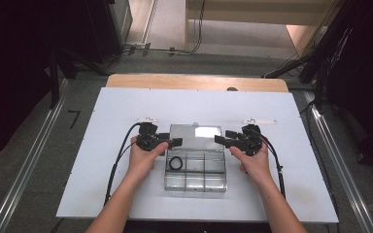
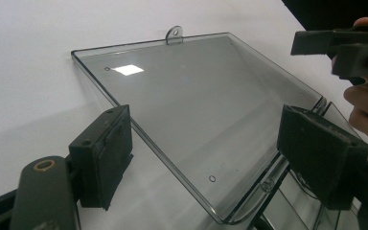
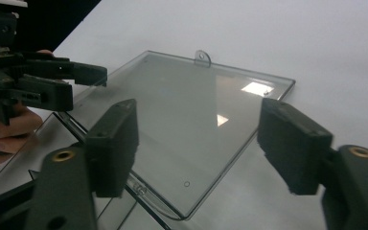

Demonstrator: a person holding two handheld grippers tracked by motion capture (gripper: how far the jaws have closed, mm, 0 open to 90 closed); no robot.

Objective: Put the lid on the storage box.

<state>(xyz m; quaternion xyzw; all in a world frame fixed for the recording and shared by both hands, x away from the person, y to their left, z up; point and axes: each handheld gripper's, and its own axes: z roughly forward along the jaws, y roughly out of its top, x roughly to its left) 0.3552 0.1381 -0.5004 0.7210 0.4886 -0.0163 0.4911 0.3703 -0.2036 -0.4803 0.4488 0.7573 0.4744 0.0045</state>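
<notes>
A clear plastic compartment box lies on the white board. Its lid is swung back and rests flat on the far side. A black ring lies in the box's left middle compartment. My left gripper is at the lid's left hinge end, open, and the lid corner lies between its wide-apart jaws. My right gripper is open at the right hinge end, also straddling a corner of the lid. Neither gripper's jaws press on the plastic.
The lid's far edge has a small hanging tab. Two white tape strips lie on the board behind the grippers. A wooden table edge shows beyond the board. Cables run on the floor farther back.
</notes>
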